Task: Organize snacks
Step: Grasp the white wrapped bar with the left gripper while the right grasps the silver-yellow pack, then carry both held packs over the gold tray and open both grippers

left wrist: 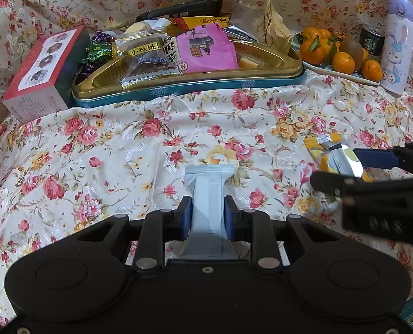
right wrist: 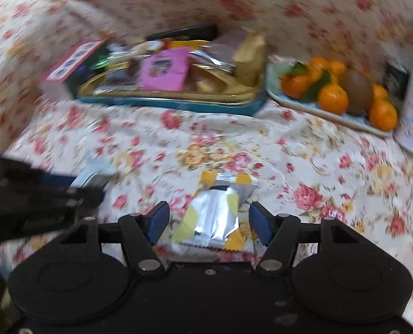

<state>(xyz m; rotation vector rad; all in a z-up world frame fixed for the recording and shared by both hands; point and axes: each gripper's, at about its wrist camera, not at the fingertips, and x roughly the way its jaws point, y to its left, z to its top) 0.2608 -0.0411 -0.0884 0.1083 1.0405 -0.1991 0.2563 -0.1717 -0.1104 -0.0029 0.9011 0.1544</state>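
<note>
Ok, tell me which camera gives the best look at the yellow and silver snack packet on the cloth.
The right wrist view: the yellow and silver packet lies whole between the open right gripper, though slightly blurred. The left wrist view is sharper, but there the packet sits at the right edge, partly hidden by the right gripper.

A cream cloth (left wrist: 95, 144) printed with pink, red and yellow roses covers the desk and the far backdrop. The far tin (left wrist: 189, 90) is teal with white snowflakes and a gold rim; a magenta packet (left wrist: 206, 48) lies in it. Left of it, a box (left wrist: 39, 64) is red, white and dark green. On the right, tangerines (left wrist: 342, 62) are orange with green leaves, beside a brown kiwi (left wrist: 352, 47) and a lilac bottle (left wrist: 398, 44) with a blue rabbit. Near, one wrapper (left wrist: 207, 194) is pale grey-blue; another (right wrist: 214, 214) is silver and yellow.
</note>
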